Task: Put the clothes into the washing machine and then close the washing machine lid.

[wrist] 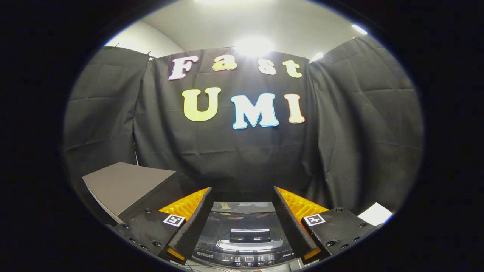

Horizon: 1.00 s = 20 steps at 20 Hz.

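The washing machine [244,236] stands below and just ahead of my fingers, seen from above. Its dark glossy lid lies flat and shut, with a control panel [245,259] of small buttons along the near edge. My gripper [242,196] hangs above the machine, open wide, with nothing between its fingers. The lid shows in the gap between the two fingers. I cannot see any clothes from here.
A grey flat-topped box or cabinet [126,185] stands to the left of the machine, beside the left finger. A white sheet-like object [375,214] lies to the right, beyond the right finger. The black cloth wall [242,158] closes the space right behind the machine.
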Motion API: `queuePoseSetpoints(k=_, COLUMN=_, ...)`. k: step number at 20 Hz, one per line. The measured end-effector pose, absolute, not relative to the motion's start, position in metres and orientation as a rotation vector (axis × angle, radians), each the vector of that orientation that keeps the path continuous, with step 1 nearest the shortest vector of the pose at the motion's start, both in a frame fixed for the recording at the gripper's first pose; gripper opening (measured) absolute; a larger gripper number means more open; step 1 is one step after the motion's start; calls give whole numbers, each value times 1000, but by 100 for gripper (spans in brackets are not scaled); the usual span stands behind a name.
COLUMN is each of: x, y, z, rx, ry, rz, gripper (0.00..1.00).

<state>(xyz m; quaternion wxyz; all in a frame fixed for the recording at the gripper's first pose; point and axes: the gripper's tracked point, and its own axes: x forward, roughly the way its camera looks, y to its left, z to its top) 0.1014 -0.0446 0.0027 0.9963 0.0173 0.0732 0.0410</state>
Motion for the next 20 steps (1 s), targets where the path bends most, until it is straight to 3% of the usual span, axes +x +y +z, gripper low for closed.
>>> queuePoseSetpoints(k=20, x=7, y=-40, z=36, rx=28, ry=0, rz=82, gripper=98)
